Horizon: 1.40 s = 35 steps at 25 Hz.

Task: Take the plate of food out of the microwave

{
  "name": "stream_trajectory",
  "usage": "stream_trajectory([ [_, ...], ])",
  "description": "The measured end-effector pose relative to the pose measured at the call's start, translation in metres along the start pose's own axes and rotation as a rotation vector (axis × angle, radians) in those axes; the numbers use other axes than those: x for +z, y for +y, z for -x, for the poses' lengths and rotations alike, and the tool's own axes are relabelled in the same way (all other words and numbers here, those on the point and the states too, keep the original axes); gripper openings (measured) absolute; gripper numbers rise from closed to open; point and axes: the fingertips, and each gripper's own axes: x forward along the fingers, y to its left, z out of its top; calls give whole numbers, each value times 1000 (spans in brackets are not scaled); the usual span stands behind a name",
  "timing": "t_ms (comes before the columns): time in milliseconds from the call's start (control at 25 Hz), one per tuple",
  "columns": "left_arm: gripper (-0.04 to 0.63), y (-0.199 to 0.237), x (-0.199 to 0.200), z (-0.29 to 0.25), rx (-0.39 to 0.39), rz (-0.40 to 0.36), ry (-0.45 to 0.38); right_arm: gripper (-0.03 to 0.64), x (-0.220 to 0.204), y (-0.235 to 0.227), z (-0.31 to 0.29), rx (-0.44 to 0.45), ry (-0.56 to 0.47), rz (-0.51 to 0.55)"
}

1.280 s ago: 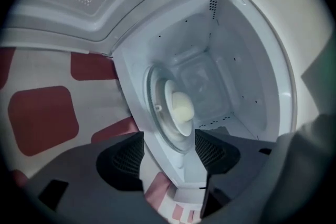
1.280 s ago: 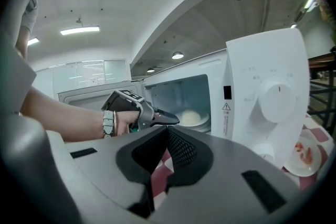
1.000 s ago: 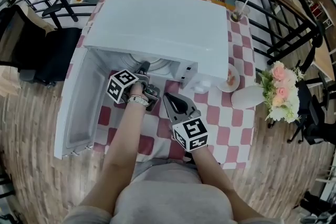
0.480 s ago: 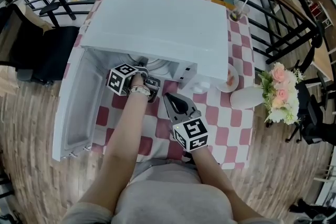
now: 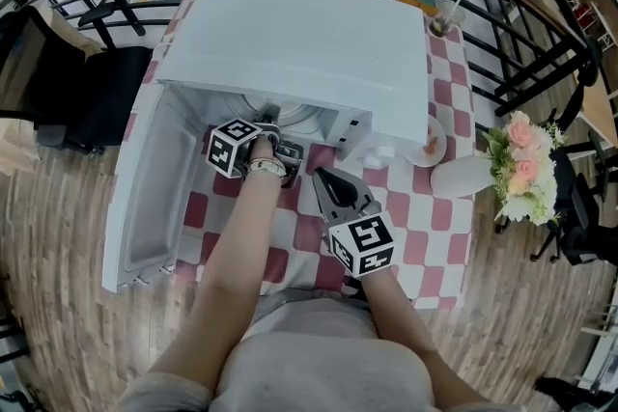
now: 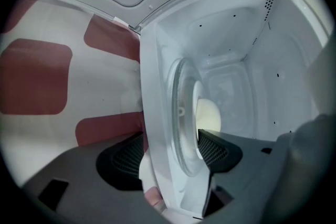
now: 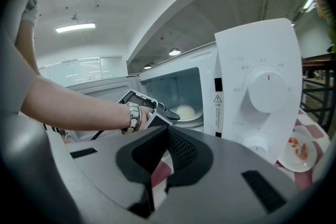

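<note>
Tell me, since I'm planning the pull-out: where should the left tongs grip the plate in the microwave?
The plate, by its near rim, from the open front, one tong above and one below: it lies flat on the turntable, the food sits mid-plate, and the microwave walls close every other side.

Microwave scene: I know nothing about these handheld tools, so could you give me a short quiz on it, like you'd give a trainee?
1. True or false: the right tool is outside the microwave, jaws together, holding nothing.
2. The microwave's door is: A) shut; B) swung open to the person's left; C) missing.
3. Fill in: the ___ tool reaches into the microwave's mouth, towards the pale round food.
Key: 1 true. 2 B. 3 left; the left tool has its jaws apart there.
</note>
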Motion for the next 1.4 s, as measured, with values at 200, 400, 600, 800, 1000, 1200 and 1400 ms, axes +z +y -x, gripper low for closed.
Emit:
stream_trajectory([
  [200, 317, 3, 0, 7, -23, 15, 2, 23, 2, 3, 1, 5, -4, 5],
  [400, 279, 4, 2, 15, -39, 24, -4, 23, 3, 6, 2, 11, -6, 11],
  [600, 245, 6, 3, 24, -49, 30, -7, 23, 5, 9, 3, 14, -8, 17],
  [800, 235, 10, -1, 31, -63, 44, 0, 23, 7, 10, 5, 13, -15, 17],
  [1000, 168, 7, -2, 38, -72, 37, -2, 23, 8, 11, 7, 16, -22, 23],
  [1200, 101, 2, -2, 42, -78, 16, -7, 23, 10, 12, 9, 13, -28, 25],
  [1400, 31, -6, -1, 42, -96, 23, -13, 23, 12, 11, 12, 8, -34, 26],
])
